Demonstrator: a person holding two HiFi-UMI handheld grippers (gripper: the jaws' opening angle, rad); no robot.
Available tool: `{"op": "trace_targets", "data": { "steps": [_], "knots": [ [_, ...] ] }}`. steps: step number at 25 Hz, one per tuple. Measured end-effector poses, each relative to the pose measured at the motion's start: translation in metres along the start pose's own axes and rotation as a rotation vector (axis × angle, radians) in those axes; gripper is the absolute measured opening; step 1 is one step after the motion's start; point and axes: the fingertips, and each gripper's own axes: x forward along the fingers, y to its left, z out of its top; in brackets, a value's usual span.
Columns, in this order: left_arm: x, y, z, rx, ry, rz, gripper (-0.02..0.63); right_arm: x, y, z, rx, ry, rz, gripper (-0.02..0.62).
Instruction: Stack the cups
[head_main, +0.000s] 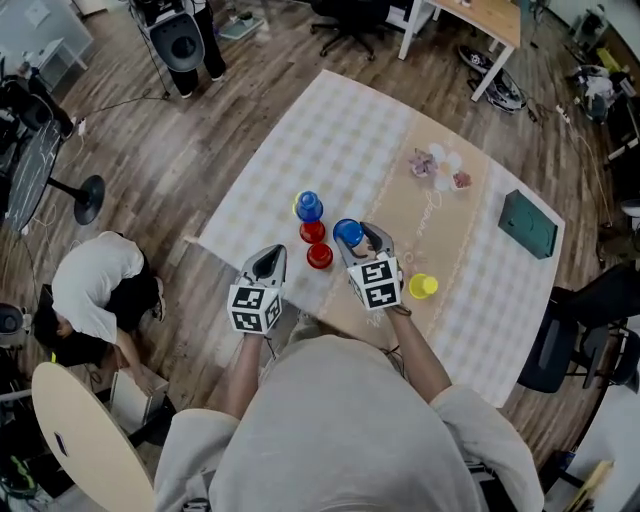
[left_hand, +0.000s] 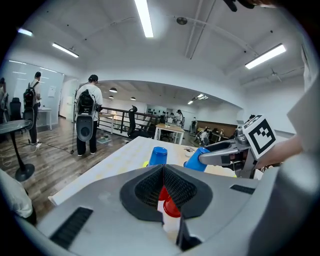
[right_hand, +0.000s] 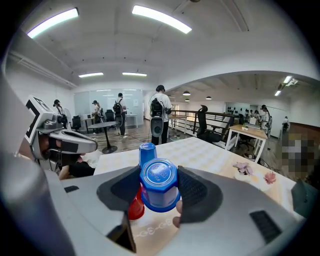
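My right gripper (head_main: 357, 240) is shut on a blue cup (head_main: 347, 232), held upside down above the table; the right gripper view shows this blue cup (right_hand: 159, 185) squeezed between the jaws. A second blue cup (head_main: 309, 206) stands upside down on a yellow one near the table's middle. Two red cups (head_main: 313, 231) (head_main: 319, 256) stand in a row in front of it. Another yellow cup (head_main: 423, 286) stands alone to the right. My left gripper (head_main: 269, 258) hovers at the table's near edge, shut with nothing in it; the red cups (left_hand: 170, 205) show through the gap under its tips.
Pink and white small objects (head_main: 441, 166) lie at the far right of the checked tablecloth (head_main: 350, 130). A dark green flat box (head_main: 527, 223) lies near the right edge. A person (head_main: 95, 290) crouches on the floor at the left, beside a round table (head_main: 75, 440).
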Motion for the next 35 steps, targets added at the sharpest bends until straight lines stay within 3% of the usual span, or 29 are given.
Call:
{"op": "trace_targets", "data": {
  "steps": [14, 35],
  "knots": [
    [-0.038, 0.038, -0.018, -0.063, -0.003, 0.129, 0.014, 0.037, 0.053, 0.002, -0.065, 0.042, 0.136, 0.233],
    [-0.040, 0.056, -0.024, -0.089, 0.006, 0.141, 0.015, 0.058, 0.065, -0.001, -0.069, 0.058, 0.148, 0.235]
  ]
}}
